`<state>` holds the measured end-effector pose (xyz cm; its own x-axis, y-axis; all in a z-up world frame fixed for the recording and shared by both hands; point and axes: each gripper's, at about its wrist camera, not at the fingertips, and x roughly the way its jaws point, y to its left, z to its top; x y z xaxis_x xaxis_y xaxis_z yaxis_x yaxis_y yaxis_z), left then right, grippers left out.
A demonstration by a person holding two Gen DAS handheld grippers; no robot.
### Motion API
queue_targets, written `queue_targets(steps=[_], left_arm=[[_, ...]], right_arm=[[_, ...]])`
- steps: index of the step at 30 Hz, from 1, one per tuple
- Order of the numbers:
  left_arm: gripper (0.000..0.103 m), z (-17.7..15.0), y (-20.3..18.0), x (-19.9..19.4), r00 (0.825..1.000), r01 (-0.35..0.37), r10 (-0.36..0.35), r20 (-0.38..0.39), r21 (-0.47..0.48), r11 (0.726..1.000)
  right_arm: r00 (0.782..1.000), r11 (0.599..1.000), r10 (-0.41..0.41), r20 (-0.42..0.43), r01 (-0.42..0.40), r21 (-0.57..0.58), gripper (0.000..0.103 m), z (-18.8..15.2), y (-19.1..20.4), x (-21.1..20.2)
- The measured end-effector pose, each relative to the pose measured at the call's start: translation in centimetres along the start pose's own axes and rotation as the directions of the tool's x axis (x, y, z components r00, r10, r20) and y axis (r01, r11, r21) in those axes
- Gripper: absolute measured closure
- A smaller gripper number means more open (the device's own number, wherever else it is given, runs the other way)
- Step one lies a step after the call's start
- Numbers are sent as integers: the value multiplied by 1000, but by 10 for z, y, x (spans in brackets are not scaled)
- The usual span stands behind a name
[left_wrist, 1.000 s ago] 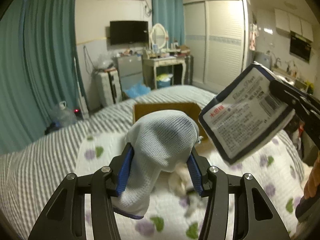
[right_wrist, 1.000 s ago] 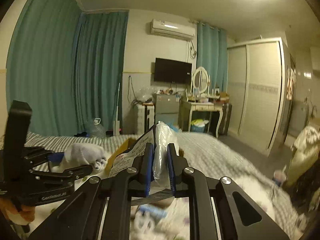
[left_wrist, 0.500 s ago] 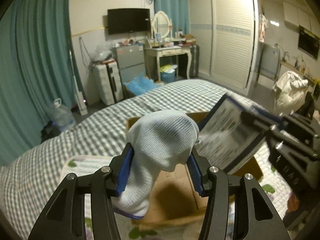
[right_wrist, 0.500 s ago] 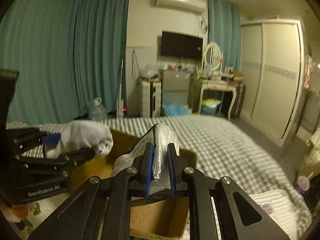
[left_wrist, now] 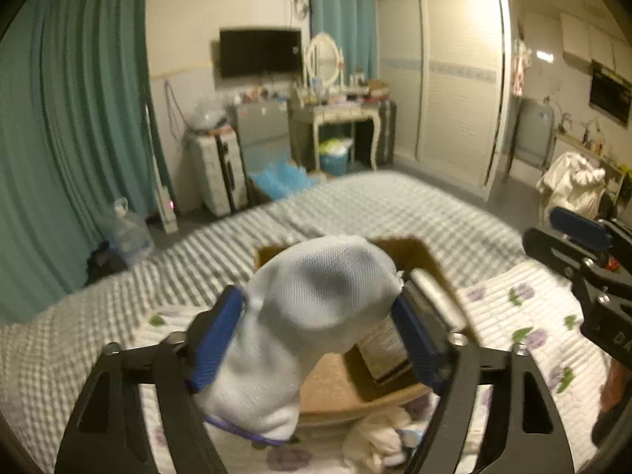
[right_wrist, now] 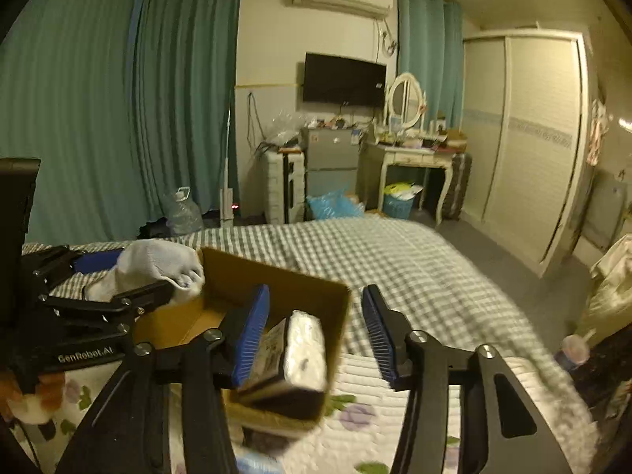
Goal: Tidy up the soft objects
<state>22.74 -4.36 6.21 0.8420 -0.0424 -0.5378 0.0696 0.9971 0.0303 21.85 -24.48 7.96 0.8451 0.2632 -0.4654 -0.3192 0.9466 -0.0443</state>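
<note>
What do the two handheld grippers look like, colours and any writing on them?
Both are matte black with angular, cut-out finger arms joined by silver screws, and ribbed blue pads line the inner faces. The left gripper carries white lettering reading GenRobot.AI on its side. The right gripper shows no readable writing here. No cables or sleeves are visible.

Box mouth: we found the cardboard box [right_wrist: 276, 280] open-topped, the wipes pack [right_wrist: 292, 351] filling its near corner.
Left approach: the sock [left_wrist: 316, 308] overhung it.
</note>
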Motion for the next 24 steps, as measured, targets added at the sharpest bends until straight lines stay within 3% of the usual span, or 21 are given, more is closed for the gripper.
queue_targets(steps=[1,4,6,11,16,18,24], left_arm=[[9,5,-3,-16,999,3,-3,46,4,1000],[8,20,-11,-39,992,-23,20,126,17,1000],[9,29,-12,-30,994,29,-29,108,-3,1000],[8,22,-10,-18,995,72,-69,72,-37,997],[8,-15,-9,-37,996,17,-20,83,41,999],[8,-38,-7,-50,997,-14,9,80,67,998],[8,-96,-1,-86,998,-44,40,51,83,996]], right_arm=[[1000,1000,-20,9,20,-4,38,5,0,-18],[999,999,-42,20,43,-7,33,18,2,-59],[998,999,-54,18,54,-6,33,20,2,-83],[999,999,-41,30,42,-8,29,4,1,-109],[999,1000,4,-39,-5,-15,26,-43,10,-95],[995,999,10,-104,-15,-52,17,-61,21,-85],[980,994,39,-197,-59,-95,13,-121,48,-80]])
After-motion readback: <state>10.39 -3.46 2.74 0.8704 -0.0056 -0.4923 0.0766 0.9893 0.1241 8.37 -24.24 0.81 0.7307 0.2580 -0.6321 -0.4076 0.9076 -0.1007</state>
